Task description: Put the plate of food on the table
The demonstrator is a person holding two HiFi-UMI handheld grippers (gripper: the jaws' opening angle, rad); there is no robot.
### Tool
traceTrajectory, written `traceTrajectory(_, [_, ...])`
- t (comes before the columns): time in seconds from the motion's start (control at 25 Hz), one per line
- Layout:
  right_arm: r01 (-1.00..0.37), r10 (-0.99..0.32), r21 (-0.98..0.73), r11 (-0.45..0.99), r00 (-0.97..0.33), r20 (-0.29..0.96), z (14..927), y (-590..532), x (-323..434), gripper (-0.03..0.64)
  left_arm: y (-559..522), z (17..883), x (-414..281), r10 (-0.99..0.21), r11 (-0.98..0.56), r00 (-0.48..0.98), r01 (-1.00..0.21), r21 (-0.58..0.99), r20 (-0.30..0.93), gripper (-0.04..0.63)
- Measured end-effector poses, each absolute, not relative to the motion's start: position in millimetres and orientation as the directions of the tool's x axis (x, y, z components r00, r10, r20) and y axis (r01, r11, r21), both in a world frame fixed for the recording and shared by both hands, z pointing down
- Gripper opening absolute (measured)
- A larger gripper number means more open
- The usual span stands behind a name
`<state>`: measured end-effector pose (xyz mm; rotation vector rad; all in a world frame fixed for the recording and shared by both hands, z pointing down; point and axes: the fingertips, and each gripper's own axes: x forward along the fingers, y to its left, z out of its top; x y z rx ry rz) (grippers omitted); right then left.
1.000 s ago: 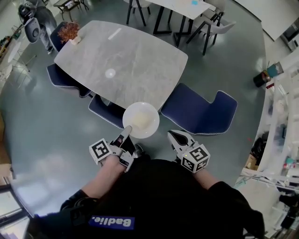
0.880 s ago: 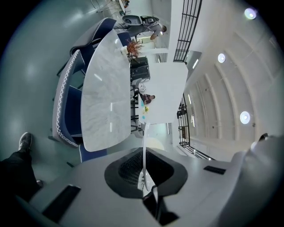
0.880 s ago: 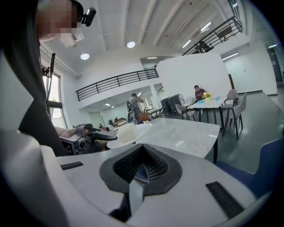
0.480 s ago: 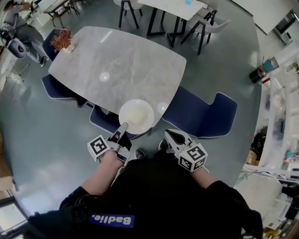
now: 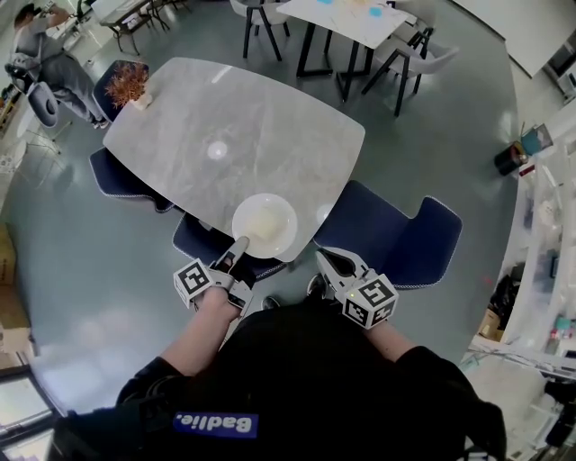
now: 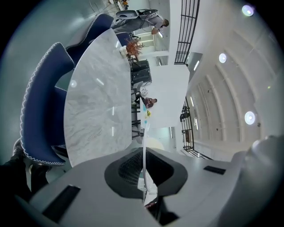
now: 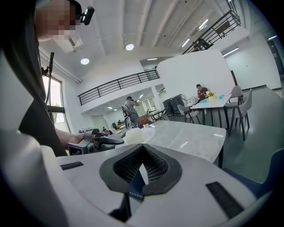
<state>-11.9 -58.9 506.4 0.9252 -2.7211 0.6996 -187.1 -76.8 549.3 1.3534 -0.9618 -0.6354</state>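
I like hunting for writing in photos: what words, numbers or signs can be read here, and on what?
"Badlie.": white letters on a blue patch on the person's black top, as far as it reads.
Left marker cube and right marker cube: black-and-white square patterns, no letters.
Far white table: anything printed there is too small to read.

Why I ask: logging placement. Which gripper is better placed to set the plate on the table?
Left. The left gripper has its jaws shut on the plate, over the table edge; the right gripper holds nothing.
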Motion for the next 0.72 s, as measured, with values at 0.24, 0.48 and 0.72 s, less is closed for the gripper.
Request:
traceTrajectory(0.24, [-0.578, -0.484, -0.4, 0.712, -0.816, 0.316, 512.1, -84.2, 10.2, 0.011, -102.2, 552.6, -175.5, -0.876, 0.171, 0.434, -0.128, 0.977, 0.21, 0.015])
traceTrajectory(0.48, [-0.546, -0.44, -0.425, 0.722, -0.836, 0.327, 525.7, -100.5, 22.9, 0.011, -129.5, 564.0, -176.3, -0.901, 0.184, 0.372, -0.14, 0.973, 0.224, 0.015])
traceTrajectory(0.72, [-0.555, -0.436, -0.415, 0.721, -0.829, 0.351, 525.9, -111.2, 24.1, 0.011, -156.2, 586.2, -188.7, -0.901, 0.206, 0.35, -0.172, 0.963, 0.256, 0.015])
